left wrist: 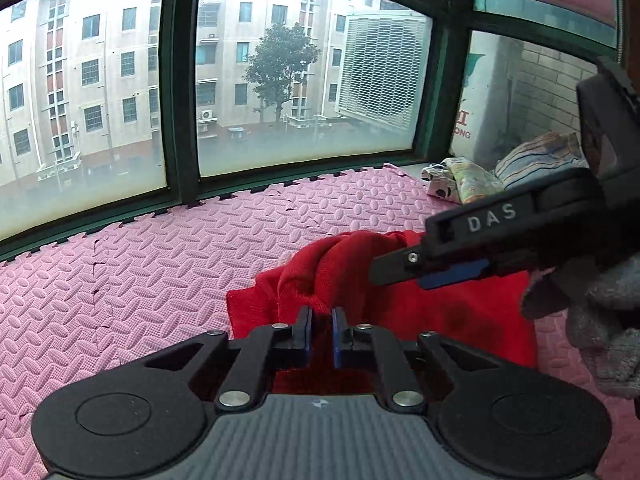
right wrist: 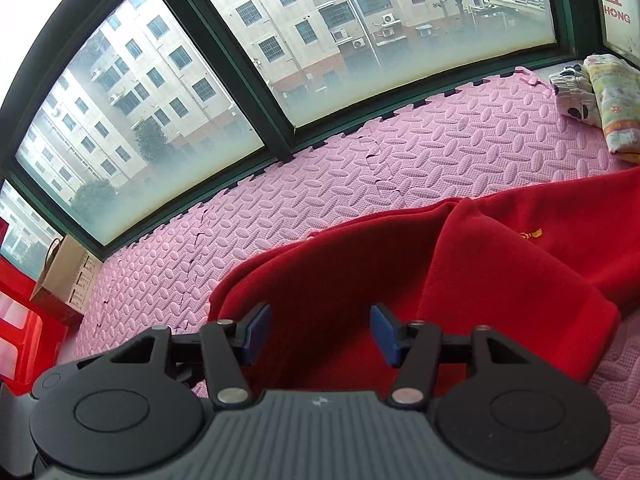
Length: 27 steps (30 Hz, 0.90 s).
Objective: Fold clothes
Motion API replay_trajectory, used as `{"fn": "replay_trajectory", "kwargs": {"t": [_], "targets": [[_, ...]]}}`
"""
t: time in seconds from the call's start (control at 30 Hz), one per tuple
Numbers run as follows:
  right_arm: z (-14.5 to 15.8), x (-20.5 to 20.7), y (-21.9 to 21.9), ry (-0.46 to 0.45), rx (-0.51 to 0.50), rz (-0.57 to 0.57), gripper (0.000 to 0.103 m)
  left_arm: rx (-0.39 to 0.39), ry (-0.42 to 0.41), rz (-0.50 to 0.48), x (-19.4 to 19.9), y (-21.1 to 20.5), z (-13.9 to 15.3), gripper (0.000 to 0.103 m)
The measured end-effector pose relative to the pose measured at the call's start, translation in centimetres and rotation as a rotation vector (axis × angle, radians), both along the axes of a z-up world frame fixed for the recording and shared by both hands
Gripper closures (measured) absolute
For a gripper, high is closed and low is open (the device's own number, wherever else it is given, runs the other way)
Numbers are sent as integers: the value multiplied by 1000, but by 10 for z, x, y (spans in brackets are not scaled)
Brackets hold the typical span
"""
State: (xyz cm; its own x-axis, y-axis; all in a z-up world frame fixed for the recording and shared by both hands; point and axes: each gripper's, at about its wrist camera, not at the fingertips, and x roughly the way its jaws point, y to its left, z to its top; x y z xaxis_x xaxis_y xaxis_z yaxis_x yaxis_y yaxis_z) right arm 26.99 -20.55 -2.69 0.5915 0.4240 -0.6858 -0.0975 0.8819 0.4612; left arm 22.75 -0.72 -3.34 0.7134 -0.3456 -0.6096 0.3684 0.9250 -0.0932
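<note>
At the near edge of the left wrist view, the left gripper [left wrist: 321,318] has its two blue-padded fingers [left wrist: 307,328] drawn close together on a bunched fold of a red garment [left wrist: 320,276], pinching the cloth so that it rises in a hump just ahead of the tips. The rest of the garment lies spread flat to the right of those tips on a pink foam mat [left wrist: 160,272].

The right gripper [left wrist: 396,268] reaches in from the right side of that view, marked with the letters DAS, its tip over the same hump of red cloth; a gloved hand [left wrist: 592,320] grips it from below. In the right wrist view the right gripper [right wrist: 321,334] has its blue pads [right wrist: 256,332] spread well apart, with nothing between them, hovering above the red garment [right wrist: 500,264], which shows a folded-over edge and a small yellow emblem [right wrist: 532,234] further to the right.

Beyond both grippers the pink mat [right wrist: 380,168] stretches to a dark green window frame [left wrist: 182,92]. Far right of the tips, a small pile of patterned folded clothes [left wrist: 472,178] sits against the wall. Far left of the right gripper stand a cardboard box [right wrist: 66,270] and a red crate [right wrist: 20,320]. Apartment blocks [left wrist: 100,60] fill the glass.
</note>
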Motion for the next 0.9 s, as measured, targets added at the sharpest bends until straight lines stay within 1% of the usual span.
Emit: {"fn": "replay_trajectory", "kwargs": {"t": [0.13,0.2,0.33,0.4,0.43,0.47,0.5,0.53,0.57,0.63,0.67,0.7,0.77,0.8,0.87,0.9], "targets": [[-3,4,6,22,65,-4,46,6,-26,-73,-23,-11,3,97],[-6,6,11,39,66,-3,46,-22,-7,-76,-24,-10,0,97],[-19,10,17,83,70,-4,47,-15,-3,-115,-29,-13,-2,97],[-27,9,19,96,71,14,58,-22,10,-134,-28,-11,-2,96],[-30,8,19,103,63,10,68,-29,16,-140,-27,-9,-1,95],[-33,6,18,109,57,5,76,-46,26,-158,-26,-5,2,93],[-34,4,15,110,59,-2,77,-61,33,-170,-24,-1,4,91],[-36,2,11,110,60,-9,82,-74,25,-161,-22,4,8,91],[-37,-1,6,108,63,-16,83,-87,18,-152,-20,10,12,91],[-38,-7,-4,107,71,-30,85,-114,3,-133,-15,20,19,80],[-39,-9,-9,108,75,-36,85,-104,10,-93,-5,21,20,69],[-38,-13,-11,105,77,-35,86,-94,17,-53,5,23,21,62],[-37,-20,-16,99,79,-31,86,-74,31,27,26,25,22,59],[-35,-24,-16,88,70,-23,86,-64,39,67,36,27,23,55],[-30,-32,-16,67,53,-9,86,-57,76,100,57,24,18,45],[-27,-35,-15,56,41,-2,86,-52,91,102,65,22,16,43]]}}
